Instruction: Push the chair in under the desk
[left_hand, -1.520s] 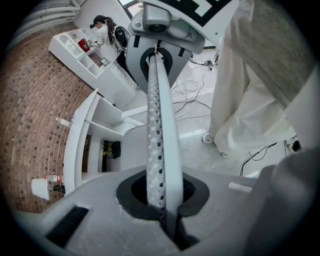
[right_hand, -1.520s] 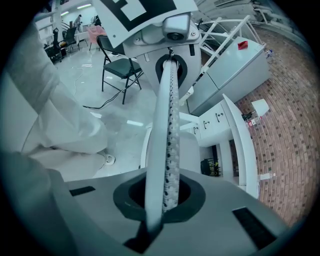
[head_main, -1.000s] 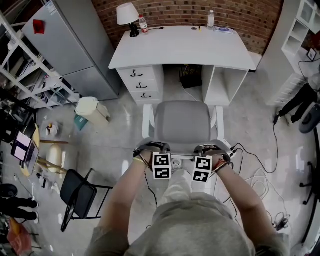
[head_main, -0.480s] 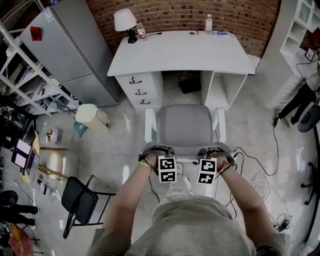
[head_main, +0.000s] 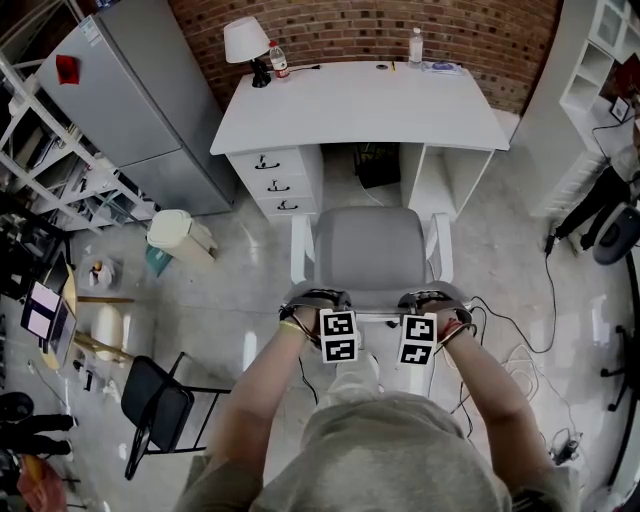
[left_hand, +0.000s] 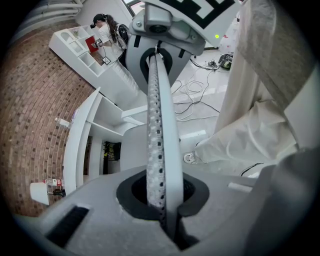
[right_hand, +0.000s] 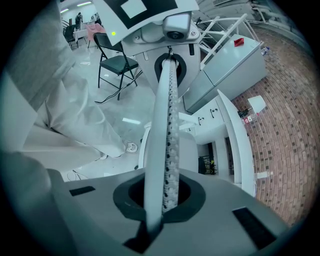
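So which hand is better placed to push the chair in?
Neither clearly: the left claw and right claw are both shut, level behind the chair, either side of its middle. Both together would probably send it straight under the desk.

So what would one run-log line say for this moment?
left gripper: shut, empty | right gripper: shut, empty | both: at chair rear | chair: not yet under desk

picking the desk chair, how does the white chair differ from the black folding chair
The white chair has a grey seat and white armrests; the black folding chair is all dark on a thin frame. The white chair faces the desk; the black folding chair stands away to the left. Both stand upright.
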